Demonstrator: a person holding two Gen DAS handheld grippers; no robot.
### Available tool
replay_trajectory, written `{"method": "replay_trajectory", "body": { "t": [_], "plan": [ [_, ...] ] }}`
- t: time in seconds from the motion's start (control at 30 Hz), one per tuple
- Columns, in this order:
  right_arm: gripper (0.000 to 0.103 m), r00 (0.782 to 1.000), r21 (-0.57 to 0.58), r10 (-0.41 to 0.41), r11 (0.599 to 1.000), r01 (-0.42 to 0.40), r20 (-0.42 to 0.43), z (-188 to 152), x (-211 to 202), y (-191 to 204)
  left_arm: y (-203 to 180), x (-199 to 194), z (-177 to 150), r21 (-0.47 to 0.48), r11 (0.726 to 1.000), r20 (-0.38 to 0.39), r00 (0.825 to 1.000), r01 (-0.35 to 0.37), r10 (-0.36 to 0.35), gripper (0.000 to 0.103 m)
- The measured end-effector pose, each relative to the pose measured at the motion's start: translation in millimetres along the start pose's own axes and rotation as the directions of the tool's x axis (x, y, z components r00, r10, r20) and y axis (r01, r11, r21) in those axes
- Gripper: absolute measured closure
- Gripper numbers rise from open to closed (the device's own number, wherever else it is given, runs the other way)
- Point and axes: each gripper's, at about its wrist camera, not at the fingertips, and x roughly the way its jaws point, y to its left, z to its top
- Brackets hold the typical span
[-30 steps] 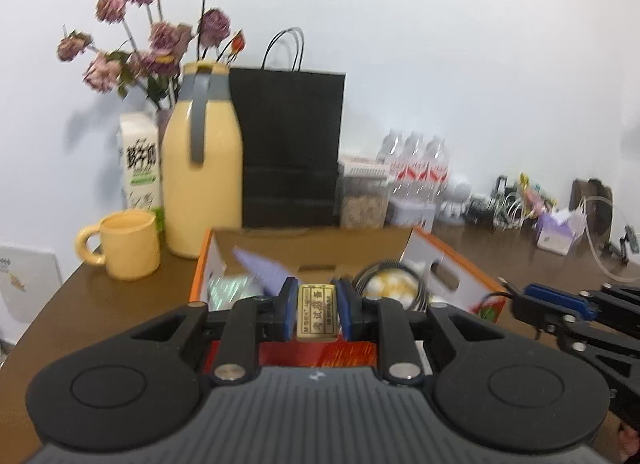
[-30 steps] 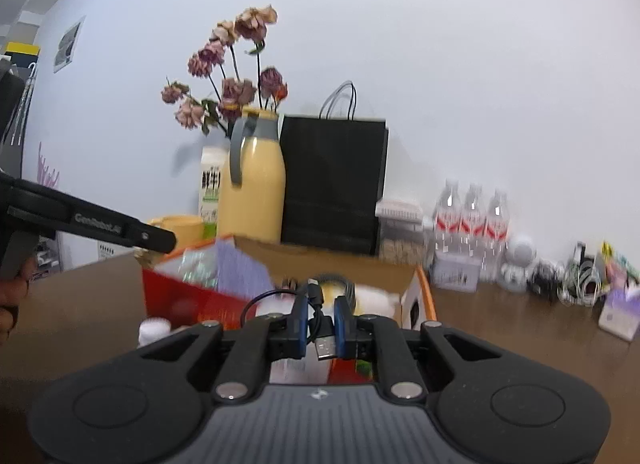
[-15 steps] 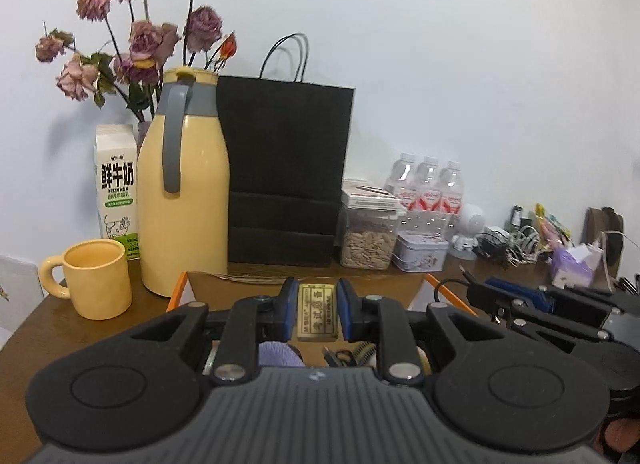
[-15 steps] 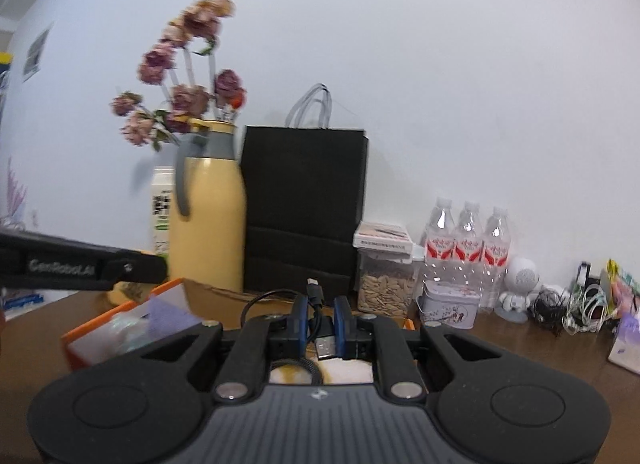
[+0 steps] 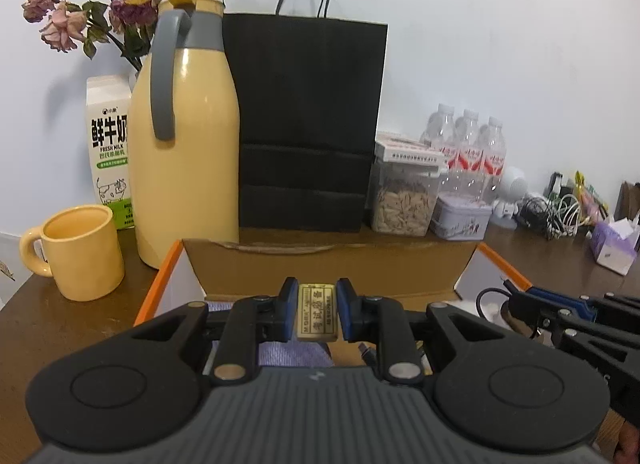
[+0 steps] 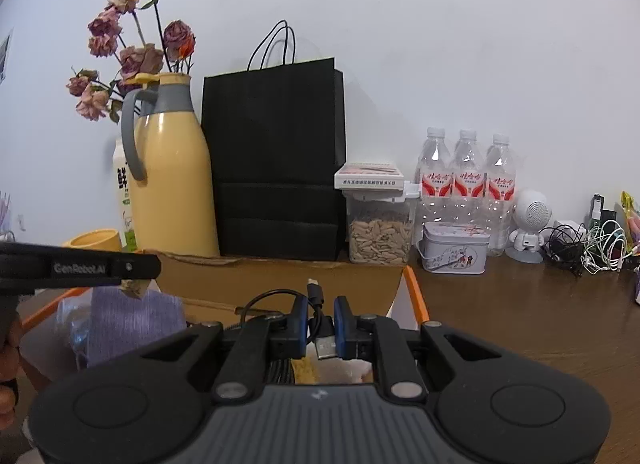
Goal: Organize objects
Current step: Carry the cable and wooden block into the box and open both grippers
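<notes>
Left wrist view: left gripper (image 5: 317, 314) clamps a flat rectangular eraser (image 5: 317, 312) above the open cardboard box (image 5: 328, 264). Right gripper (image 6: 321, 326) pinches a black looped cable (image 6: 316, 314) over the same box.

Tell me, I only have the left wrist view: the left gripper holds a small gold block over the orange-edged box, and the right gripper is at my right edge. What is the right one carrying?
Observer: The right gripper is shut on a black USB cable; its metal plug sticks out toward the camera.
Operator: Is it over the box too?
Observer: Yes. Its fingers sit in front of the cardboard box, inside the orange right edge.
Operator: Anything in the box under my gripper?
Observer: A lilac cloth-like item lies at the box's left side, below the left gripper and its gold block.
</notes>
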Motion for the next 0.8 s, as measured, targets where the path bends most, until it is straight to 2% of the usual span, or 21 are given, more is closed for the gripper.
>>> {"method": "replay_trajectory", "body": {
  "t": [0.13, 0.2, 0.23, 0.27, 0.37, 0.4, 0.47, 0.53, 0.6, 0.8],
  "plan": [
    [0.09, 1.0, 0.002, 0.0, 1.0, 0.0, -0.007, -2, -1, 0, -2, -2, -2, 0.008, 1.0, 0.005, 1.0, 0.002, -0.002, 0.081],
    [0.089, 1.0, 0.01, 0.006, 1.0, -0.006, -0.004, -2, -3, 0, -2, -6, -2, 0.008, 1.0, 0.023, 1.0, 0.001, -0.001, 0.075],
    [0.089, 1.0, 0.018, 0.01, 1.0, -0.01, 0.0, -2, -4, -1, -2, -8, -2, 0.007, 1.0, 0.031, 1.0, 0.001, -0.001, 0.059],
    [0.089, 1.0, 0.025, 0.011, 1.0, -0.011, 0.004, -2, -5, -2, -2, -10, -1, 0.004, 1.0, 0.04, 0.999, -0.005, 0.005, 0.038],
    [0.07, 1.0, 0.041, 0.013, 0.999, -0.014, 0.008, -1, -7, -5, -4, -13, -2, 0.007, 0.999, 0.07, 0.997, -0.033, 0.033, 0.005],
    [0.061, 1.0, 0.046, 0.015, 0.999, -0.016, 0.011, -1, -7, -5, -4, -14, -2, 0.005, 0.999, 0.076, 0.996, -0.038, 0.038, 0.0],
    [0.042, 1.0, 0.058, 0.023, 0.998, -0.025, 0.02, -1, -9, -7, -5, -14, -2, -0.001, 0.999, 0.08, 0.996, -0.045, 0.045, 0.0],
    [0.01, 0.999, 0.064, 0.031, 0.997, -0.033, 0.029, -1, -11, -7, -4, -14, -2, -0.009, 0.999, 0.079, 0.996, -0.046, 0.047, 0.0],
    [0.003, 0.998, 0.062, 0.04, 0.997, -0.043, 0.039, -1, -14, -7, -3, -13, -2, -0.019, 0.999, 0.079, 0.995, -0.051, 0.053, 0.0],
    [0.0, 0.998, 0.06, 0.028, 0.998, -0.032, 0.059, 0, -21, -7, -3, -14, -3, -0.034, 0.998, 0.088, 0.995, -0.051, 0.054, 0.0]
  ]
}}
